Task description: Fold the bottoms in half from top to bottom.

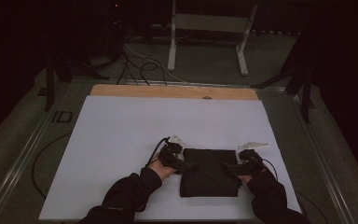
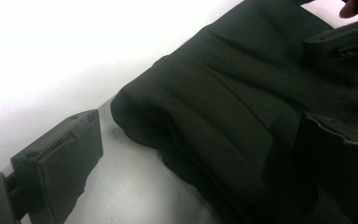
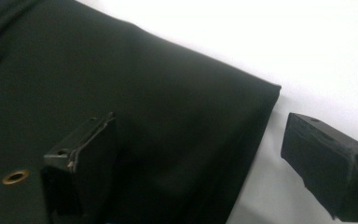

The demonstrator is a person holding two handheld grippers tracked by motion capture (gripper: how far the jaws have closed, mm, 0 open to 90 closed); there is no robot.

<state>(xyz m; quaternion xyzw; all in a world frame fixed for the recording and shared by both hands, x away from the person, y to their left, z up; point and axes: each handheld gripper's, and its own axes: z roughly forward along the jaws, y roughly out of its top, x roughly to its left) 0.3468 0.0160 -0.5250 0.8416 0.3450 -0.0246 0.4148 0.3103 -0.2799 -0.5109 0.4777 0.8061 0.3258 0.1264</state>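
A folded black cloth (image 1: 209,172) lies flat on the white table top (image 1: 121,140) near its front edge. My left gripper (image 1: 191,165) is at the cloth's left edge, open, one jaw over the cloth (image 2: 242,107) and one over the bare table beside it. At the cloth's right edge my right gripper (image 1: 227,167) stands open too, its jaws straddling a corner of the cloth (image 3: 168,116). The other hand's gripper jaw (image 2: 340,39) appears far off in the left gripper view. Nothing is pinched between either pair of jaws.
A strip of wooden board (image 1: 172,91) shows at the table's far edge. Beyond it, cables (image 1: 140,63) lie on the floor near a white metal frame (image 1: 209,32). Dark stands (image 1: 303,79) flank the table. Black sleeves (image 1: 126,193) come in from the bottom.
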